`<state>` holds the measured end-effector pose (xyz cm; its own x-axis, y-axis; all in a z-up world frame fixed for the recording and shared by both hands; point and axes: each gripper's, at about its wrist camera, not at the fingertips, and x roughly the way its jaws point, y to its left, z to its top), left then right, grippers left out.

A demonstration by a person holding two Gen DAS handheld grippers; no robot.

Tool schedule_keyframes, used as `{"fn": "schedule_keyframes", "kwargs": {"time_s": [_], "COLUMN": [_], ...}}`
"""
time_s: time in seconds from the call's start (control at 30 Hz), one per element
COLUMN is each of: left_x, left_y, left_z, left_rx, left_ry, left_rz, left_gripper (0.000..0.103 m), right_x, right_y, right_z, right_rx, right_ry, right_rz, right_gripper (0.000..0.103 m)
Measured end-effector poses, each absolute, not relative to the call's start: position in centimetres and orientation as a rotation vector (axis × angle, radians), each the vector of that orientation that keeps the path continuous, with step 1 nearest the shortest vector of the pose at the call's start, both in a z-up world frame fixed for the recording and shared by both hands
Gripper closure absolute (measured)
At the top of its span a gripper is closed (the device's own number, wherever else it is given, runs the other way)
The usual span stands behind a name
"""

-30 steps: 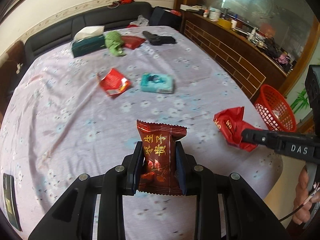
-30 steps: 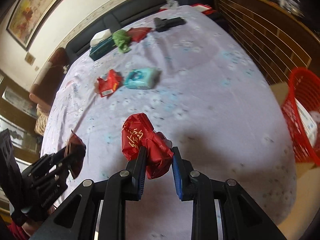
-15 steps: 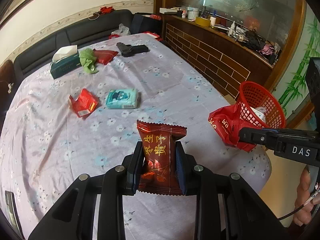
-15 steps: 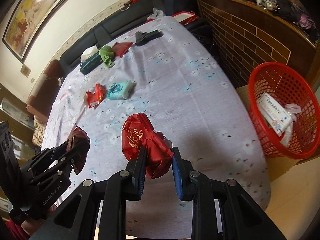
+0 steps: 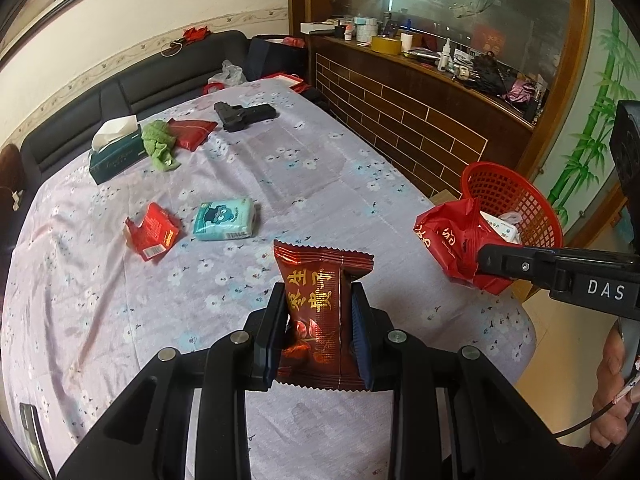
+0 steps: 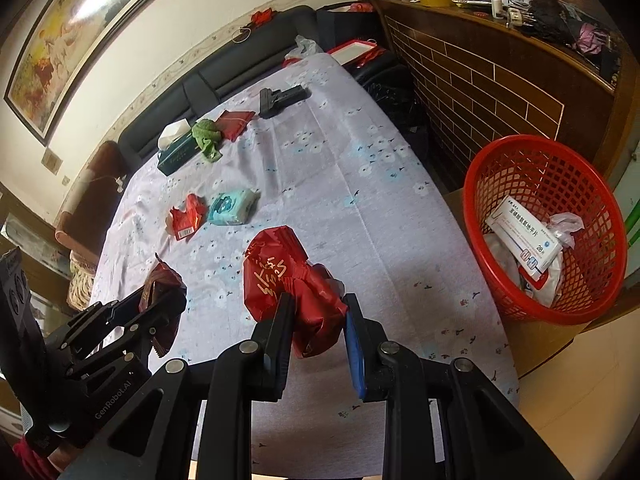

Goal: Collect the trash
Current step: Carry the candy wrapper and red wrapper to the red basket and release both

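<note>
Reading "DAS" (right gripper (image 5: 486, 260)).

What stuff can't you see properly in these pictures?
- Bottom of the red plastic mesh basket: the white medicine box and a plastic bag cover it, right wrist view.
- Lower half of the dark red snack wrapper: partly behind the left gripper jaws, left wrist view.
- Bottles on the wooden counter: labels too small.

tissue box (image 5: 115, 152), green cloth (image 5: 160, 145), black toy pistol (image 5: 243, 115) at table's far end.
</note>
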<state>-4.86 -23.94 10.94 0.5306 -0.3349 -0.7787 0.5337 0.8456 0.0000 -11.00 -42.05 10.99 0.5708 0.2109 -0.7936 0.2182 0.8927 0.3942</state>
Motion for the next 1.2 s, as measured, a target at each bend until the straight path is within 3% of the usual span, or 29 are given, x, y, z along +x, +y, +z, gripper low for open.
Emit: {"fn": "schedule_keyframes", "kwargs": {"time_s": [1.2], "left_x": [-5.9], "left_y": [-31.7], "left_z": [12.7], "left_rx": [0.313], "left_ry": [0.819], "left_rz": [-0.652], "left_gripper": [0.074], "right_x": [-14.4], "right_y": [-49.8], "right_z": [12.5], "right_rx": [0.574], "right_ry": [0.903], "right_rz": [-0.117], "right_gripper": [0.077]}}
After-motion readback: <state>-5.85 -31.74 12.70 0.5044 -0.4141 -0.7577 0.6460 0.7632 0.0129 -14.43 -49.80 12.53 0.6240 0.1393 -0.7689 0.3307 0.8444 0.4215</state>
